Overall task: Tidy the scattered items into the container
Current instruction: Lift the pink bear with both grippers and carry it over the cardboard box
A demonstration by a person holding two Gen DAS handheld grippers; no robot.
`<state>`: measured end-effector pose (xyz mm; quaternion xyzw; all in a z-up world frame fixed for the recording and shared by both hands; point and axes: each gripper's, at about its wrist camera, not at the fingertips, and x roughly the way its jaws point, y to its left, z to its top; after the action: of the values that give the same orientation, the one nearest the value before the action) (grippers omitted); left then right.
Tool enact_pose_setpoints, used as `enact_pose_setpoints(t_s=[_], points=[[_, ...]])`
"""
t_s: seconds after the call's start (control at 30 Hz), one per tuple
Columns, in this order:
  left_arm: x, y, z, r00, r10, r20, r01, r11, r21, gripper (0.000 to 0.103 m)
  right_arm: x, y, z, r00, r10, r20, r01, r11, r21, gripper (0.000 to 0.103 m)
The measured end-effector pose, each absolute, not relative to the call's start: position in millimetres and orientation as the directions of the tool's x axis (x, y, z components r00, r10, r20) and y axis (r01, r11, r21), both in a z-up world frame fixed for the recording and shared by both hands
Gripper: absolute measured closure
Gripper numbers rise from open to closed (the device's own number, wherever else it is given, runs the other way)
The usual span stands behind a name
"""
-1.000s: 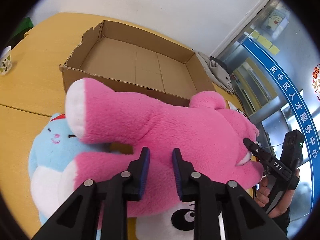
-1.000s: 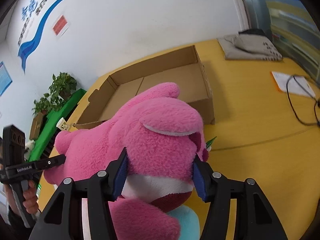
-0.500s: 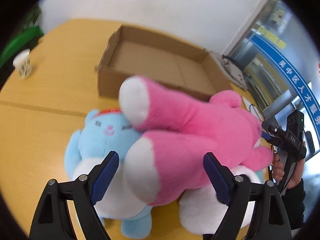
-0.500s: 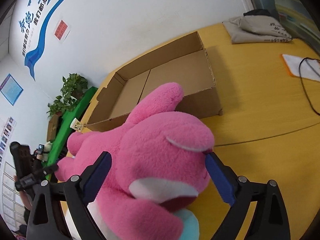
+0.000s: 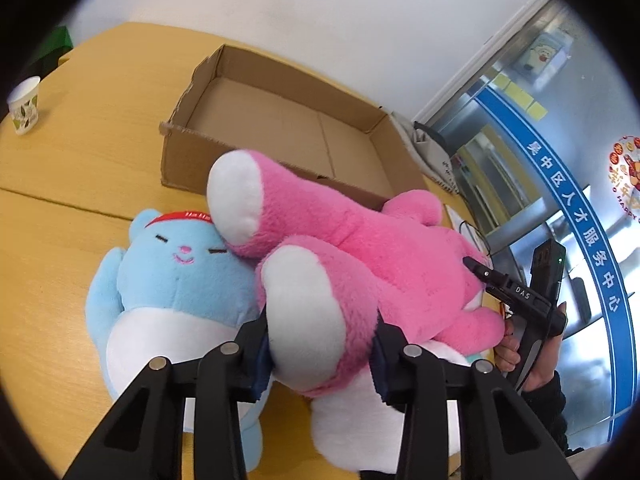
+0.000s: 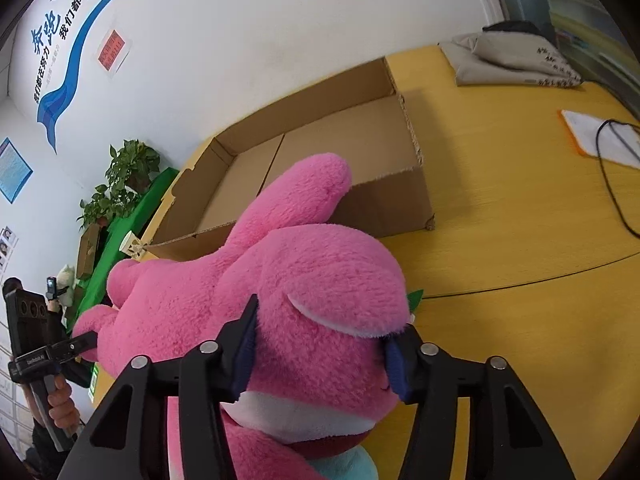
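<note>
Between left gripper (image 5: 320,354) fingers: leg of pink plush (image 5: 360,248), now clamped by both pads; wide open and clear of it half a second ago. Between right gripper (image 6: 320,354) fingers: head of same plush, likewise closed in from a wide spread. Beyond both tools: cardboard box (image 5: 280,120), open, plush not yet inside. Under the pink plush, left of left gripper: blue plush (image 5: 176,276) on yellow table (image 6: 520,208). Far left: paper cup (image 5: 25,105).
</note>
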<state>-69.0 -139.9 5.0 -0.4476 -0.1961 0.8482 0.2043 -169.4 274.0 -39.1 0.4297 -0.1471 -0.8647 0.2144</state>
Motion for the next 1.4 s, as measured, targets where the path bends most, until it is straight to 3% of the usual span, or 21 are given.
enact_pose_setpoints(t_s=[0.2, 0.53, 0.9, 1.1, 1.4], points=[[-61.9, -140.8, 52.7, -0.581, 0.551, -0.599, -0.256, -0.822, -0.508, 0.068, -144.6, 269.5, 19.0, -0.645, -0.441, -0.624, 0.279, -0.896, 0.346, 0.050], [-95.0, -144.1, 174.5, -0.705, 0.562, -0.432, -0.408, -0.820, -0.401, 0.068, -143.5, 249.2, 159.6, -0.826, -0.403, -0.395, 0.348, -0.915, 0.205, 0.050], [-189.8, -138.0, 243.4, -0.765, 0.514, -0.388, -0.420, -0.855, -0.303, 0.068, -227.5, 226.0, 230.9, -0.862, -0.403, -0.306, 0.357, -0.913, 0.197, 0.050], [-268.2, -129.4, 206.2, -0.739, 0.496, -0.456, -0.384, -0.866, -0.320, 0.068, -311.1, 221.5, 208.7, -0.853, -0.396, -0.342, 0.339, -0.916, 0.214, 0.050], [-382.4, -101.0, 40.5, -0.590, 0.475, -0.653, -0.278, -0.879, -0.388, 0.068, -431.0, 218.7, 38.6, -0.770, -0.356, -0.530, 0.228, -0.929, 0.291, 0.050]])
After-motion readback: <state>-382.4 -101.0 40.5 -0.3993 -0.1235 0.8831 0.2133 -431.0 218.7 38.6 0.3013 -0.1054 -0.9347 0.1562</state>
